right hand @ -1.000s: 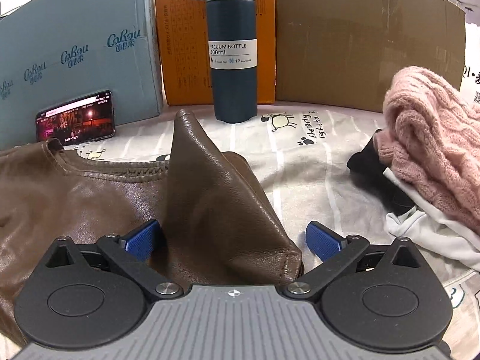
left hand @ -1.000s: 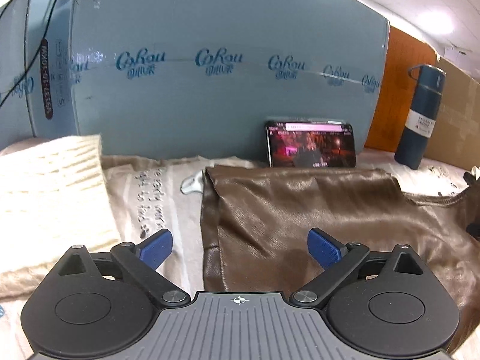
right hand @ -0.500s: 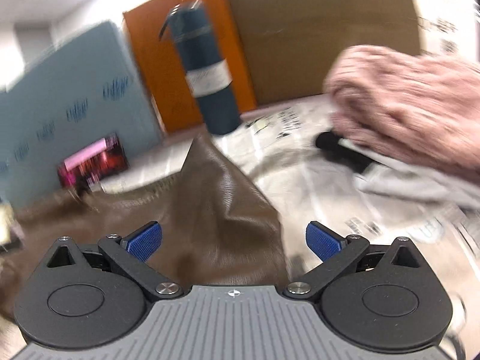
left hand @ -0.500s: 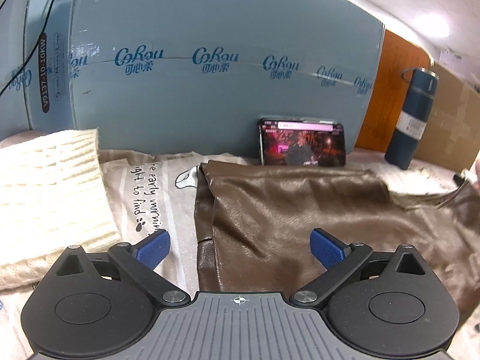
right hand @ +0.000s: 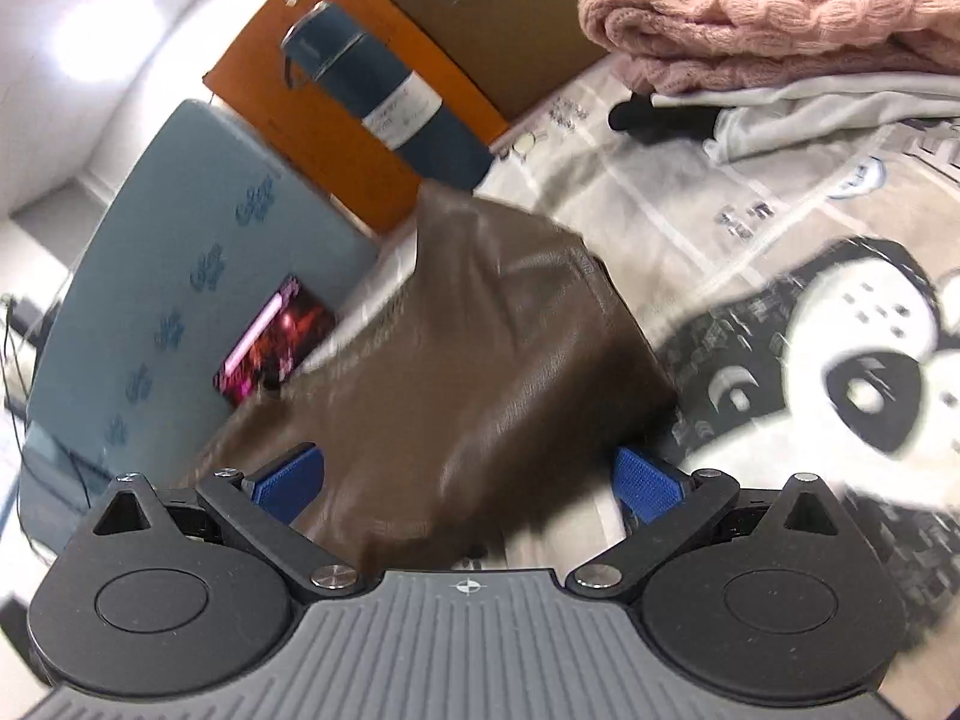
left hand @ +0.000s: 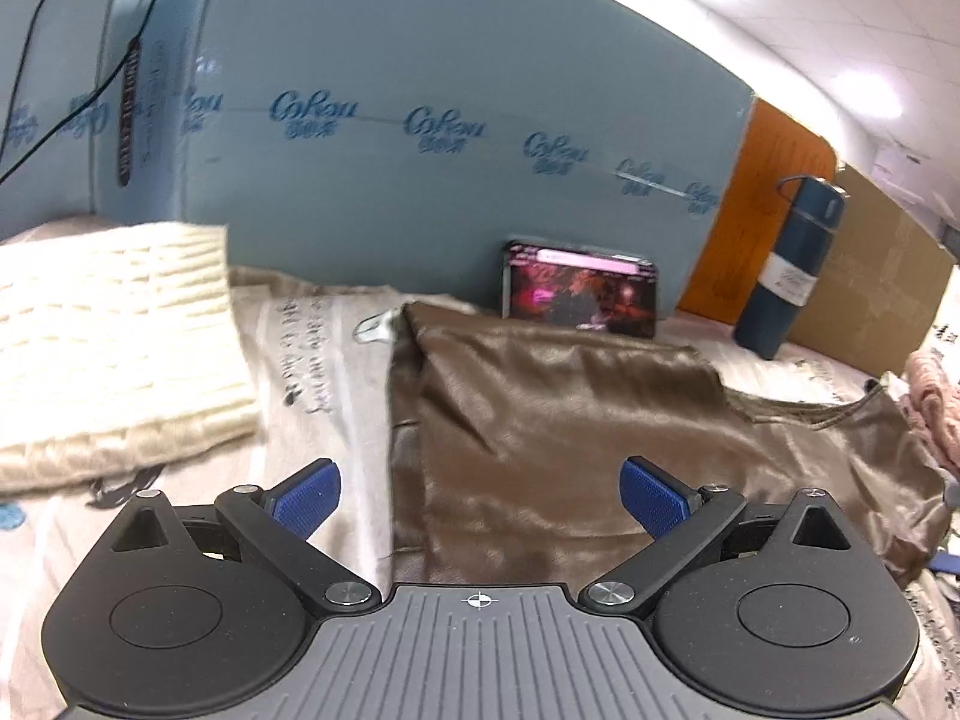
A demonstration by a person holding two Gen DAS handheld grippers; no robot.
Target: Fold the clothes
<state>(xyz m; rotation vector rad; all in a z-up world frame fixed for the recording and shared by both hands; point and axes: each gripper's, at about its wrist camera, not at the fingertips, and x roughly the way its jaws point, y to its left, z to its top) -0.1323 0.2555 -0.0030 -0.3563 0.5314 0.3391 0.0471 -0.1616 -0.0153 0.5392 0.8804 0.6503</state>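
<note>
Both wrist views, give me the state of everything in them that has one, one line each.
left tongs: open, empty
right tongs: open, brown sleeve between them
brown leather garment: spread flat, unfolded
phone: screen on, propped against box
vacuum bottle: upright, capped
cream sweater: folded
pink sweater: folded

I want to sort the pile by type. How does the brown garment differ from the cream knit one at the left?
The brown garment is smooth and shiny like leather; the cream knit is matte, with a ribbed, cable texture. The brown garment lies spread out with a loose flap and creases; the cream knit is folded into a neat thick block. The brown garment lies ahead of the left gripper; the cream knit sits off to its left. Both rest on the printed sheet.
</note>
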